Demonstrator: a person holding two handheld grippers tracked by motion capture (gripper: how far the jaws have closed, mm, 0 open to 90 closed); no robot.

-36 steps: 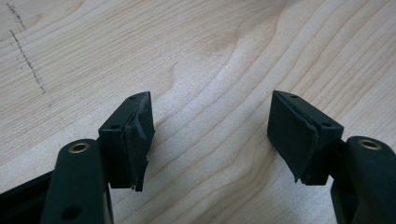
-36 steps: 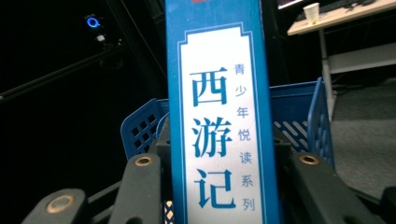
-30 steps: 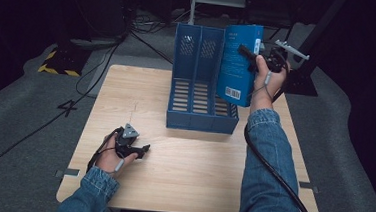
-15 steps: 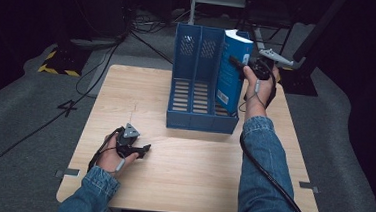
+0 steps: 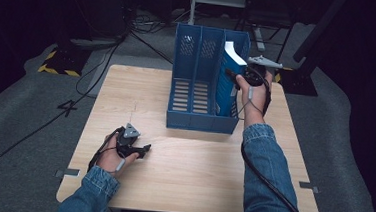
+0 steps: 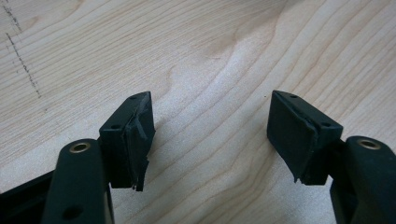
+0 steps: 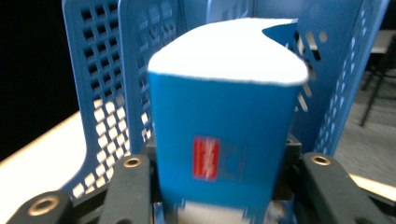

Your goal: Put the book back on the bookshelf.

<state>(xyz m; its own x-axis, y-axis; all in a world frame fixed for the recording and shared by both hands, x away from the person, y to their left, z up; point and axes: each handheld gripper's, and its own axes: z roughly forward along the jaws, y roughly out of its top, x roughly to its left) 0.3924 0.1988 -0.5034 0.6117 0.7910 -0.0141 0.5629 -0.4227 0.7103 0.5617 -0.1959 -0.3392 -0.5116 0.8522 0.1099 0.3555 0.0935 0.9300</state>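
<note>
The wooden worktop [image 5: 191, 176] is seen as it was a second ago, with the blue three-slot file rack [image 5: 197, 86] unmoved at its far middle. The largest change is found at the blue book [image 5: 228, 76]: a second ago it was held high and tilted above the rack's right end, and now it is stood upright inside the right-hand slot, its white page edges turned upward and its top still above the rack's wall. The right gripper [image 5: 243, 79] has been brought down with it and is held at the book's spine, beside the rack's right wall. In the right gripper view the book [image 7: 224, 130] is seen between the two black jaws, which have just been opening a little; the spine still fills the gap between them, and whether the pads still press on it cannot be told. The left gripper [image 5: 140, 150] is kept where it was, low over the near left of the worktop, its jaws spread wide apart with nothing but bare wood [image 6: 210, 84] between them.
</note>
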